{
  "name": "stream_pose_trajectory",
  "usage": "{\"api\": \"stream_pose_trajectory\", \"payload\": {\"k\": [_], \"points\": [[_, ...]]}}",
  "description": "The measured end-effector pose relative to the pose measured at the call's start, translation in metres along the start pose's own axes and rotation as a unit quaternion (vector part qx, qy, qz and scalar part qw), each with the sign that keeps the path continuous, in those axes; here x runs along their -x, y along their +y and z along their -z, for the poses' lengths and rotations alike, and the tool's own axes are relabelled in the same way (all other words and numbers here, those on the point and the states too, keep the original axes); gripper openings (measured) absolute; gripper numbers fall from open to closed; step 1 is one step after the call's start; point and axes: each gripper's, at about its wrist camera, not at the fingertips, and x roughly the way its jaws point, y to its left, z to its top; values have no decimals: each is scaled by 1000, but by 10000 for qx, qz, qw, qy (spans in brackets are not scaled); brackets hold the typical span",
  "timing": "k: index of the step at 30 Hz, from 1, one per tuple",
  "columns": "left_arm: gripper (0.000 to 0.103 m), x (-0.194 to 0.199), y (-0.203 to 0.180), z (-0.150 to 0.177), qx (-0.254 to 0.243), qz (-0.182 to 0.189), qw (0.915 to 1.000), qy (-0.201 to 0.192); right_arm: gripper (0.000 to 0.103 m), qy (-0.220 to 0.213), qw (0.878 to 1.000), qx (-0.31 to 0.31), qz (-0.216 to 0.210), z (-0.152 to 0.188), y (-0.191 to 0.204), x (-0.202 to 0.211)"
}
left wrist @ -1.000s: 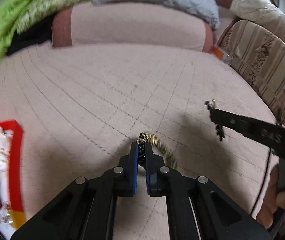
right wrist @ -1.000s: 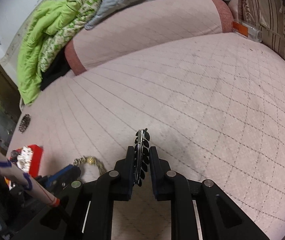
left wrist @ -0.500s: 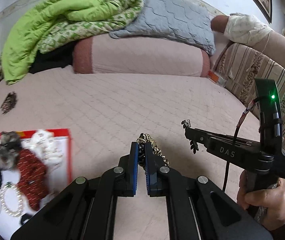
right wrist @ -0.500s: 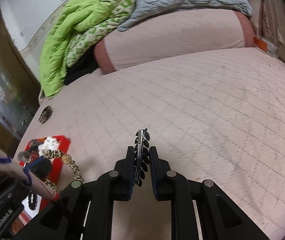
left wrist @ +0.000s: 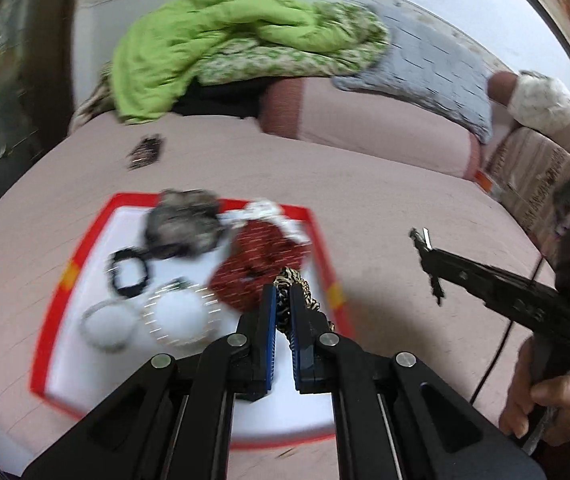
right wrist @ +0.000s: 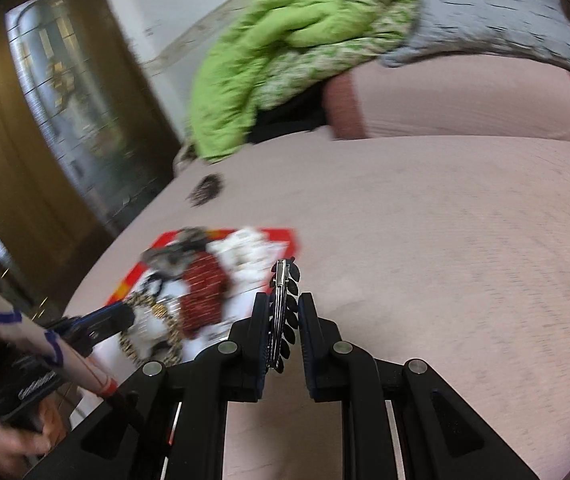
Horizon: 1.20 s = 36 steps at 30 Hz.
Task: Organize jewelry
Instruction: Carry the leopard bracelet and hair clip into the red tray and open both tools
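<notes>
My left gripper (left wrist: pixel 281 304) is shut on a gold-and-black leopard-print band (left wrist: pixel 291 280) and holds it above the right part of a red-rimmed white tray (left wrist: pixel 61 280). The tray holds a red scrunchie (left wrist: pixel 257 268), a grey furry piece (left wrist: pixel 181 228), a black ring (left wrist: pixel 129 276) and pearl bracelets (left wrist: pixel 177 316). My right gripper (right wrist: pixel 283 308) is shut on a black leaf-shaped hair clip (right wrist: pixel 283 304), held over the pink bed just right of the tray (right wrist: pixel 285 236). The right gripper also shows in the left wrist view (left wrist: pixel 425 256), and the left gripper in the right wrist view (right wrist: pixel 125 314).
A dark hair piece (left wrist: pixel 147 152) lies on the pink quilted bed (left wrist: pixel 365 208) beyond the tray. Green and grey blankets (left wrist: pixel 221 40) are piled on a bolster (left wrist: pixel 365 124) at the back. A wooden door (right wrist: pixel 25 160) stands at the left.
Both grippers have swung left toward the tray with their pieces held. The left gripper is now over the tray; the right one is at its right edge.
</notes>
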Motion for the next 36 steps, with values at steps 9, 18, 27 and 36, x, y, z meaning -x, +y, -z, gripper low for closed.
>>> {"api": "stream_pose_trajectory", "payload": {"k": [9,18,27,36], "points": [[6,15,60,24,581,-283,9979,94,16,479,9953,405,-739,30,71,-29],[6,3,80,32,930,-229,9949,329,16,966,9911,656,-642,51,90,-59],[6,-5,82,34,1014,-370,9933,418,16,1072,9898,756,-553,55,92,-67],[6,-10,80,40,914,-518,9930,540,16,1117,9887,824,-567,57,99,-73]]}}
